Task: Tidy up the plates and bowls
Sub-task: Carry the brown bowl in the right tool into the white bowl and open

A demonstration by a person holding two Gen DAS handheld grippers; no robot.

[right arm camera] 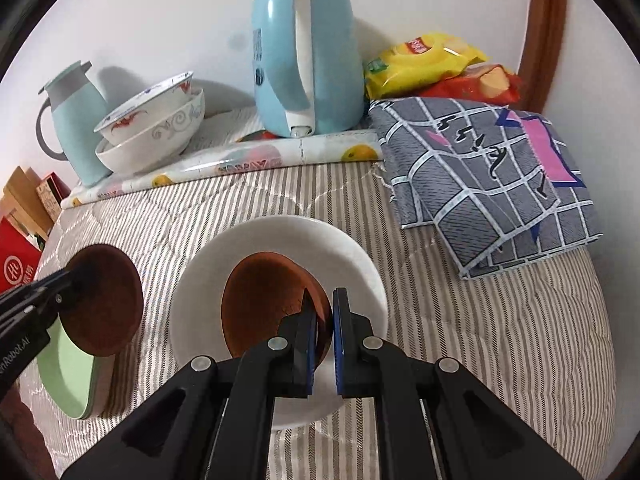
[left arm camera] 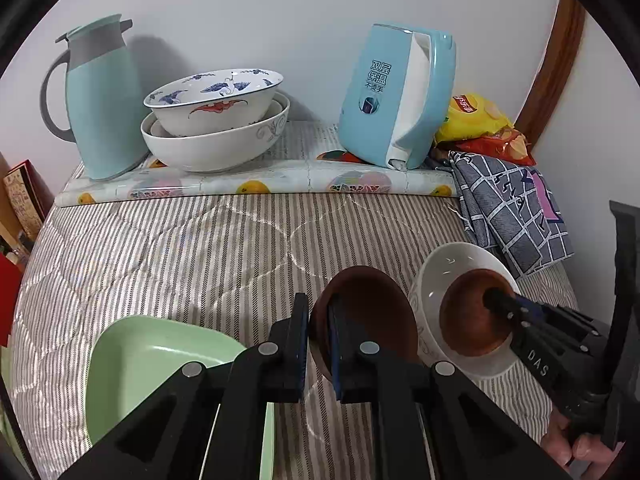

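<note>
My left gripper (left arm camera: 319,344) is shut on the rim of a brown wooden bowl (left arm camera: 368,312) and holds it tilted above the striped quilt; it also shows in the right wrist view (right arm camera: 106,300). My right gripper (right arm camera: 324,340) is shut on the rim of a second brown wooden bowl (right arm camera: 268,304), which sits inside a white bowl (right arm camera: 352,256) on the quilt. A green plate (left arm camera: 148,364) lies at the lower left. Two stacked patterned bowls (left arm camera: 216,120) stand at the back left.
A mint thermos jug (left arm camera: 100,100) and a blue electric kettle (left arm camera: 396,96) stand by the wall on a fruit-print mat (left arm camera: 256,184). A grey checked cloth (right arm camera: 492,176) and snack bags (right arm camera: 432,64) lie at the right. Boxes (right arm camera: 20,264) stand left of the bed.
</note>
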